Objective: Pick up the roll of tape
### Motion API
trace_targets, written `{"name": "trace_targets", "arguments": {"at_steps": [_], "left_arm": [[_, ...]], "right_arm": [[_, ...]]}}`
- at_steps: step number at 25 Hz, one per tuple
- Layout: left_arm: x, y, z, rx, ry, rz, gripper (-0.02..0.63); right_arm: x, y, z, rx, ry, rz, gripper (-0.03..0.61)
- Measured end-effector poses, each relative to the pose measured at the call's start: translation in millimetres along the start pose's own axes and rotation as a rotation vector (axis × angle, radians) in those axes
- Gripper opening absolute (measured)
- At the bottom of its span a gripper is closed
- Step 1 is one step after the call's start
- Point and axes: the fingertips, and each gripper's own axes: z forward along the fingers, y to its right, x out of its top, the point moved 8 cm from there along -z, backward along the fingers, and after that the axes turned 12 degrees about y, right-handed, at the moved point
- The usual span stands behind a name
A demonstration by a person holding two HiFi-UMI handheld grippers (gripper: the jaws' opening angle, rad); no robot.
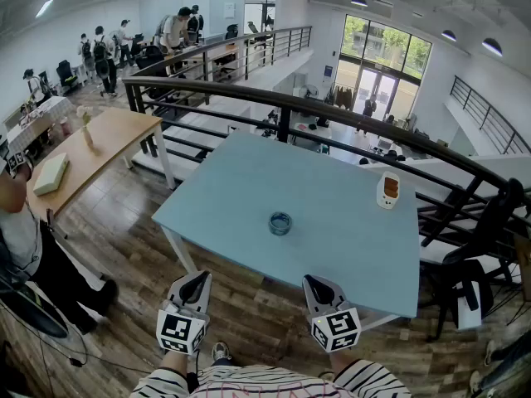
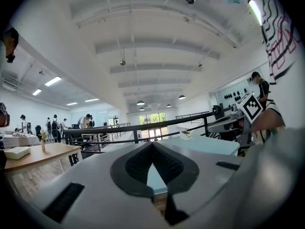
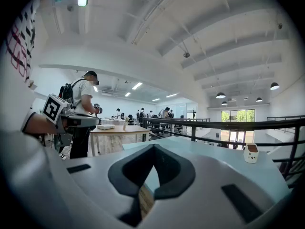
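Note:
The roll of tape point(image 1: 280, 222) is a small bluish ring lying flat near the middle of the light blue table point(image 1: 249, 181). Both grippers hover over the wooden floor just short of the table's near edge, pointing toward it. My left gripper point(image 1: 197, 279) is shut and holds nothing; the tape lies ahead of it and to the right. My right gripper point(image 1: 318, 283) is also shut and holds nothing, with the tape ahead and slightly left. In the left gripper view the jaws point(image 2: 152, 145) meet over the table edge. The right gripper view shows the same point(image 3: 153, 148). Neither gripper view shows the tape.
A small white container with a brown top point(image 1: 387, 191) stands at the table's far right point(image 3: 250, 153). A black railing point(image 1: 332, 110) runs behind the table. A wooden table point(image 1: 99, 148) and a person point(image 1: 21, 239) are at left, and a black chair point(image 1: 485, 222) is at right.

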Motion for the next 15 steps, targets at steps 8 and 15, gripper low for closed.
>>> {"name": "trace_targets", "arguments": {"at_steps": [8, 15], "left_arm": [[-6, 17, -8, -0.056, -0.017, -0.038, 0.151], [-23, 23, 0, -0.095, -0.071, -0.037, 0.239]], "right_arm": [[-4, 5, -7, 0.014, 0.061, 0.108, 0.032], [-15, 8, 1, 0.024, 0.011, 0.106, 0.23]]}}
